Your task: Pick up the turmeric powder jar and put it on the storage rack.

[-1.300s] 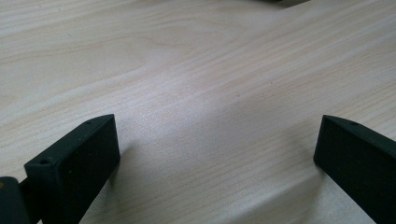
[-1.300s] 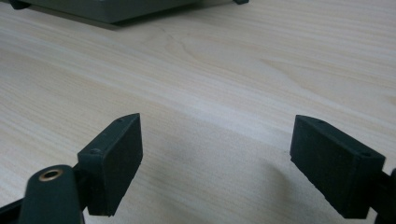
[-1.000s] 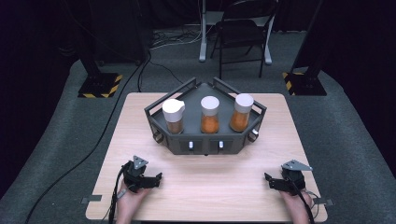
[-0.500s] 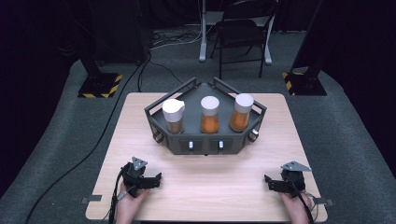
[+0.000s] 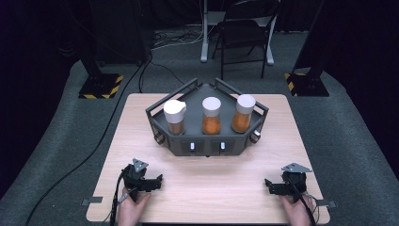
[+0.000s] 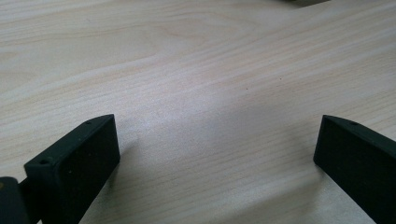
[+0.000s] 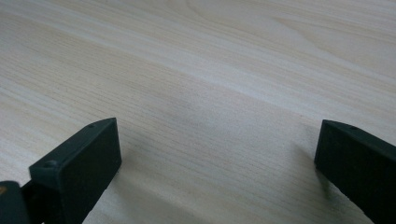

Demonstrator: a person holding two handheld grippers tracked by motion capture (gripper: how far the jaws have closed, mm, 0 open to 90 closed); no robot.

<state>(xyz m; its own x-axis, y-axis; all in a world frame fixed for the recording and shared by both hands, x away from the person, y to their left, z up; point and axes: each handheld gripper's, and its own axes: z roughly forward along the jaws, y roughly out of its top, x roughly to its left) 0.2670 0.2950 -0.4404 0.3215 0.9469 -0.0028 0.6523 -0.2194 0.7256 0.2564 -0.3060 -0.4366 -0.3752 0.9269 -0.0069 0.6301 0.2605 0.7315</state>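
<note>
A dark grey angular rack [image 5: 207, 145] stands at the middle of the wooden table [image 5: 136, 127]. It holds three white-lidded jars of orange contents: left jar [image 5: 175, 117], middle jar [image 5: 211, 116], right jar [image 5: 243, 113]. My left gripper [image 5: 156, 181] rests near the front left edge, pointing right, open, with only bare wood between its jaws [image 6: 215, 154]. My right gripper [image 5: 269, 185] lies near the front right edge, pointing left. Its jaws have just been opening and stand wide over bare wood [image 7: 215, 154], with nothing between them.
A hand holds each gripper at the table's front edge. Behind the table stand a folding chair [image 5: 244, 28] and two posts on yellow-and-black bases [image 5: 99, 85] [image 5: 306, 83]. A cable [image 5: 94, 150] runs along the floor at the left.
</note>
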